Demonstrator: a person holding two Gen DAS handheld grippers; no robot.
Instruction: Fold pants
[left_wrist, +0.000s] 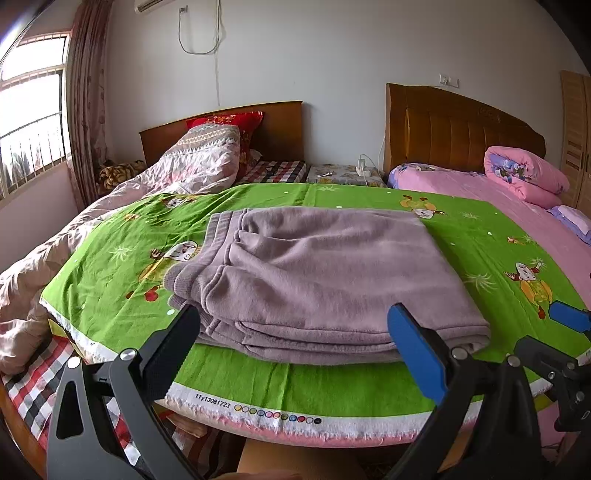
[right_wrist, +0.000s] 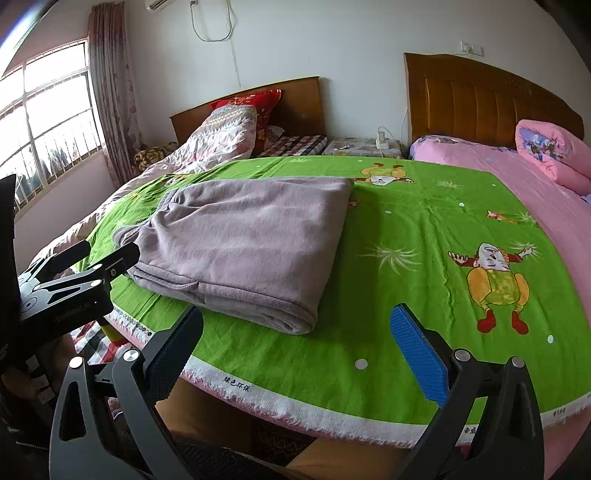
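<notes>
The pants (left_wrist: 317, 280) lie folded in a stack on the green sheet (left_wrist: 480, 236), near its front edge and toward its left side. The left gripper (left_wrist: 295, 350) is spread just before the stack's front edge, holding nothing. The right gripper (right_wrist: 295, 354) is also spread, empty, over the sheet's front edge, right of the pants.

Folded pants (left_wrist: 314, 284) lie on the cloth (left_wrist: 332, 384) spread over the near bed, toward its left side. Left gripper (left_wrist: 295, 354) sits at the front edge, right before the pants; right gripper (right_wrist: 299, 350) before the cloth, pants ahead-left of it. Quilt (left_wrist: 199, 162) behind-left, headboards (left_wrist: 458, 129) at back, rolled quilt (left_wrist: 524, 177) far right.
</notes>
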